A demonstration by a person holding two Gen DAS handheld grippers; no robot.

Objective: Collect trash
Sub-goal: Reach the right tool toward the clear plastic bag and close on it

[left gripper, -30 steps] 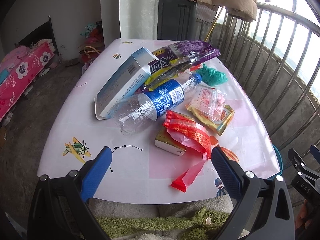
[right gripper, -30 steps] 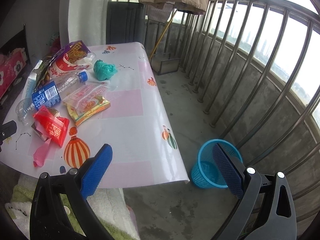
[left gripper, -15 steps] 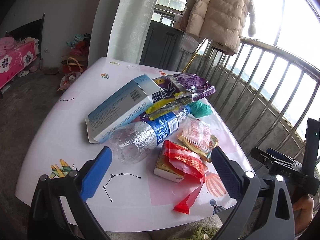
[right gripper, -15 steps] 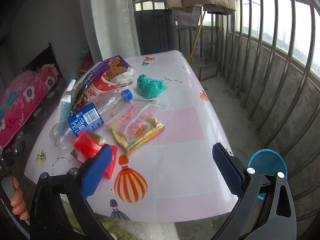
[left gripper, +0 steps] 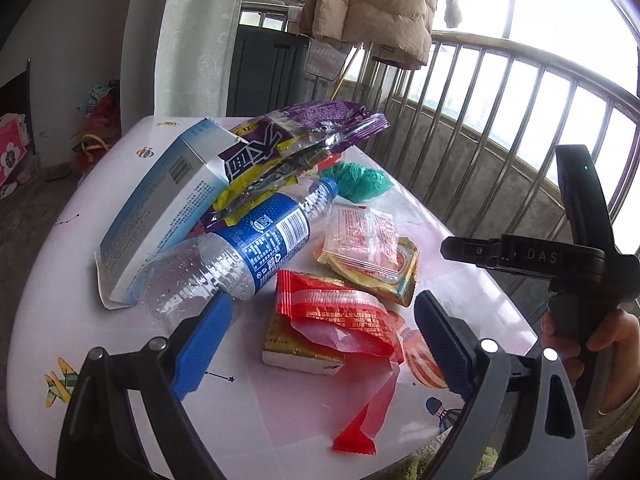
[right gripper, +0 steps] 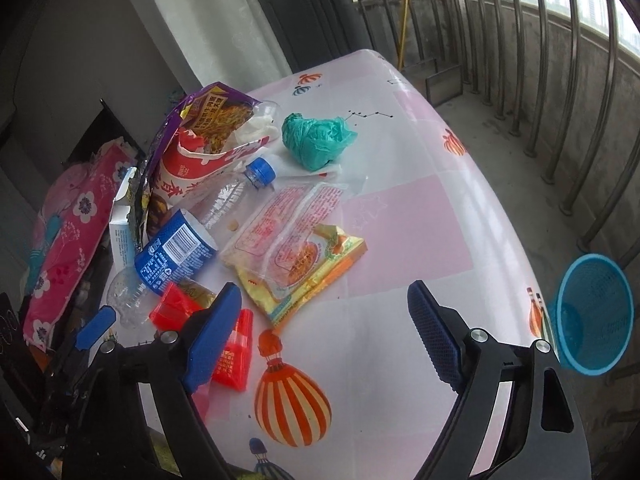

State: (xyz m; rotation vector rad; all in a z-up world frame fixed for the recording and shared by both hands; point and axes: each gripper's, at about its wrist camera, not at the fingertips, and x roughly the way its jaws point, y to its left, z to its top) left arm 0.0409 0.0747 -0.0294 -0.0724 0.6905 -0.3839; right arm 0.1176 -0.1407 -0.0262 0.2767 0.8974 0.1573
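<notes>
**Trash heaped on the desk**

A clear bottle [left gripper: 236, 252] with a blue label lies on its side against a pale blue carton [left gripper: 160, 204]. Beside it lie a red wrapper [left gripper: 336, 312], yellow packets [right gripper: 304, 256], a crumpled green bag [right gripper: 316, 140] and a purple noodle bag [left gripper: 296, 136].

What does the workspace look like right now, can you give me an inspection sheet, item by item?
Surface: table in a pink-and-white printed cover.
Job's things: plastic bottle, blue-white carton, purple snack bag, red wrapper, clear and yellow packets, green bag wad; blue mesh bin on the floor beside the table.
Clutter: nothing seen.
Grippers: left gripper and right gripper open, jaws just closing a little, nothing held.
Cables: nothing seen.
Surroundings: balcony railing, hanging coat, curtain.
</notes>
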